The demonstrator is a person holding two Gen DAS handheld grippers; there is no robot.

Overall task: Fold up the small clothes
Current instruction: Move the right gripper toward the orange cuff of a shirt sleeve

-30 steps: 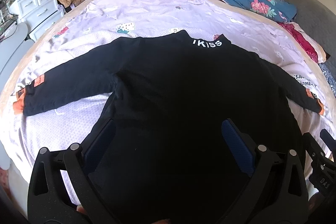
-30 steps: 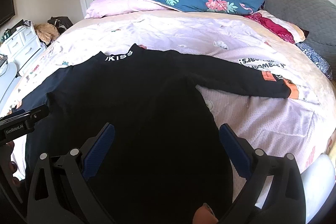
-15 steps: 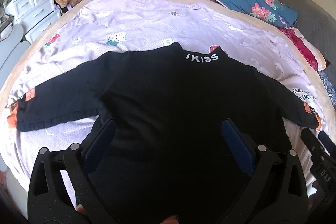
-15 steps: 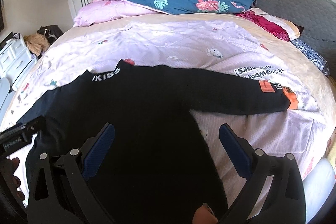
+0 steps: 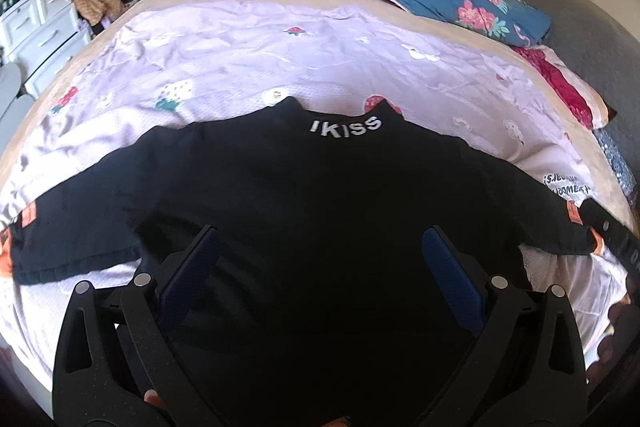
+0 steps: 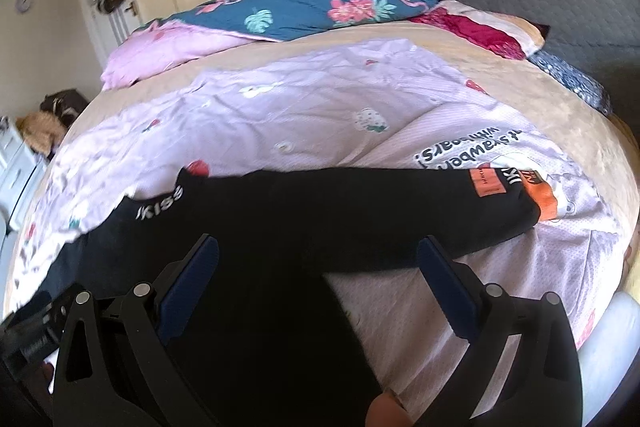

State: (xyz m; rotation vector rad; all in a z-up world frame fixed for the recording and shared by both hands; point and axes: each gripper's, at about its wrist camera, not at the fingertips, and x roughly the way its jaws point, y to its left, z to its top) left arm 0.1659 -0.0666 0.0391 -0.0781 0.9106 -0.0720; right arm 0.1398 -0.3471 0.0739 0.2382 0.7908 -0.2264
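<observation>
A black top [image 5: 320,187] lies flat on the bed [image 5: 248,39], sleeves spread out to both sides and collar toward the pillows. The left hand-held gripper [image 5: 320,279] and right hand-held gripper [image 6: 318,279] hover over its lower part, jaws wide apart, gripping nothing.

The left gripper [image 5: 320,263] is held with its jaws spread wide — blue pads at eight and four o'clock. The right gripper [image 6: 318,267] is posed the same way, jaws wide apart, with a fingertip [image 6: 386,411] showing at six o'clock.
</observation>
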